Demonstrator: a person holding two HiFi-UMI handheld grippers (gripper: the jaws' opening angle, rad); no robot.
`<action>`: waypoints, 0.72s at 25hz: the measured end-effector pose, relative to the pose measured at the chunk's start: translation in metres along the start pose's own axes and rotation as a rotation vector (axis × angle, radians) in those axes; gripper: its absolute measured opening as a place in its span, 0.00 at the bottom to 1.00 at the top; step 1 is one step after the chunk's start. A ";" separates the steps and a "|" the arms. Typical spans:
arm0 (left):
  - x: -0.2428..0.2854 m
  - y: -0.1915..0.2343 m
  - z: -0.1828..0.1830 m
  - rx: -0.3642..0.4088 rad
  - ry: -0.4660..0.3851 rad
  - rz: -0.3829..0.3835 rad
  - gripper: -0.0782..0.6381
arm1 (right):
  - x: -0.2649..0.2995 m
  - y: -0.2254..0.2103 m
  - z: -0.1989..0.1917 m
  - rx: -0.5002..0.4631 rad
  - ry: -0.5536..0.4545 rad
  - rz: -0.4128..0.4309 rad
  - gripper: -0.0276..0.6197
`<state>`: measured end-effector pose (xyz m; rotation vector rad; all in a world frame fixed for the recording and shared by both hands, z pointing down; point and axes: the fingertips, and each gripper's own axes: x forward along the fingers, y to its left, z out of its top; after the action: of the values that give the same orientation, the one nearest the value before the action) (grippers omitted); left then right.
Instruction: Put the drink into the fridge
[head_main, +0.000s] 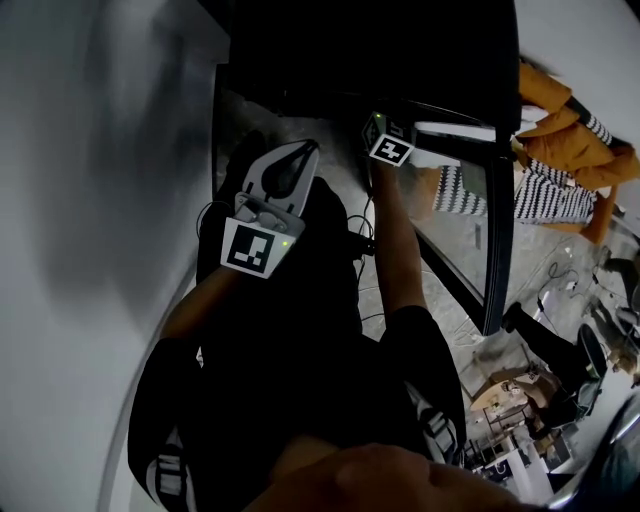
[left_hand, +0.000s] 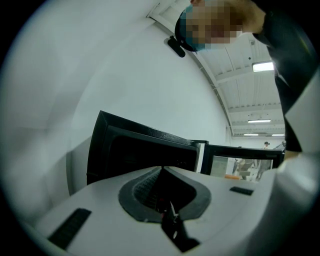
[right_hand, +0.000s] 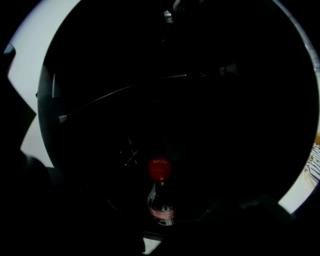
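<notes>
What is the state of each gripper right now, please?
Left gripper: shut, empty.
Right gripper: cannot tell, its view is too dark; a red-capped bottle stands ahead.

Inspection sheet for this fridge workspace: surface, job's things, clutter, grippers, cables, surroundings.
Surface: inside of the black fridge, too dark to show what the bottle rests on.
Job's things: bottle with red cap, upright in the dark interior; glass door open.
Clutter: orange and striped cloth beyond the door; small items on the floor, unclear.
Grippers: left gripper jaws together, empty, outside the fridge; right gripper reaches into the fridge, jaws lost in darkness.
Cables: thin dark cables beside the right forearm.
Surroundings: white wall; ceiling lights.
</notes>
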<state>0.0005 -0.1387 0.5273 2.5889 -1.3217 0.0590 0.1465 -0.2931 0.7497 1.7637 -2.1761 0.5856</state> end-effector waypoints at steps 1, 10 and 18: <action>0.001 0.002 -0.001 0.000 0.000 0.002 0.12 | 0.003 -0.001 0.001 0.000 -0.004 -0.001 0.25; 0.008 0.011 -0.005 0.012 -0.011 0.008 0.12 | 0.020 -0.004 0.005 -0.002 -0.021 -0.004 0.25; 0.013 0.016 -0.009 0.014 -0.011 0.002 0.12 | 0.029 -0.007 0.010 -0.004 -0.041 -0.013 0.25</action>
<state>-0.0040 -0.1565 0.5407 2.6032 -1.3323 0.0552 0.1476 -0.3244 0.7552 1.8019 -2.1893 0.5460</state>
